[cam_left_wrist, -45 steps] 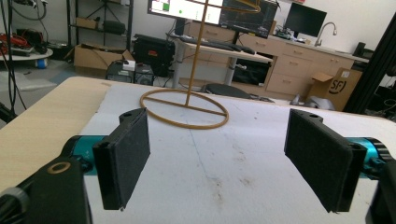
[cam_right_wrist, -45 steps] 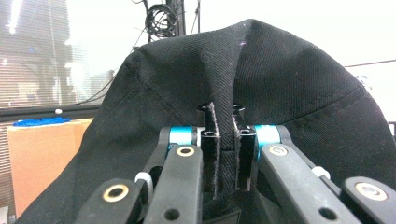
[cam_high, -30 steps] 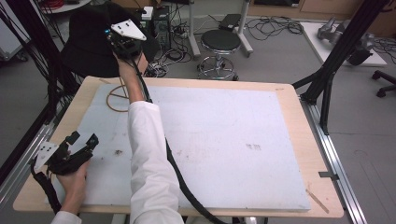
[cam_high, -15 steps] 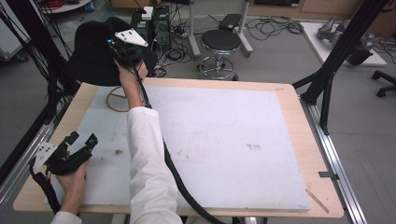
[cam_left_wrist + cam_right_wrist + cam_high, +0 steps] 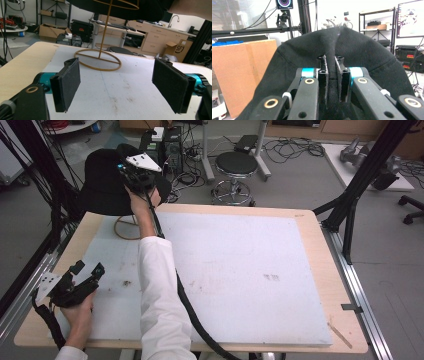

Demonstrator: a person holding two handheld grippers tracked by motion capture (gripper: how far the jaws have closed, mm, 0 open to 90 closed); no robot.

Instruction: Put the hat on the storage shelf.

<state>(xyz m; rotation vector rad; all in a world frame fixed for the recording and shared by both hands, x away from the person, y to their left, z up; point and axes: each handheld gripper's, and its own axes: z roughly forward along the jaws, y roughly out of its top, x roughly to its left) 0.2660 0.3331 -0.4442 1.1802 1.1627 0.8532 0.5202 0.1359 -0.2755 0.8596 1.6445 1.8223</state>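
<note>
1. Black fabric is what my right tongs (image 5: 331,82) pinch: a fold of the hat (image 5: 102,182), which sits on the wire stand (image 5: 98,56) at the desk's far left corner.
2. I judge the grip thin; a pull could let the cloth slide out of the pads.
3. Tugging sideways could tip the light stand, since its ring base merely rests on the mat.
4. My left tongs (image 5: 82,277) hang spread wide and empty over the near left part, so nothing steadies the stand.
5. White mat (image 5: 240,270), lightly stained, covers a pale wooden desk (image 5: 315,245).
6. Beyond it I see a stool (image 5: 236,167), computer cases, trailing cables, cardboard boxes and cabinets.
</note>
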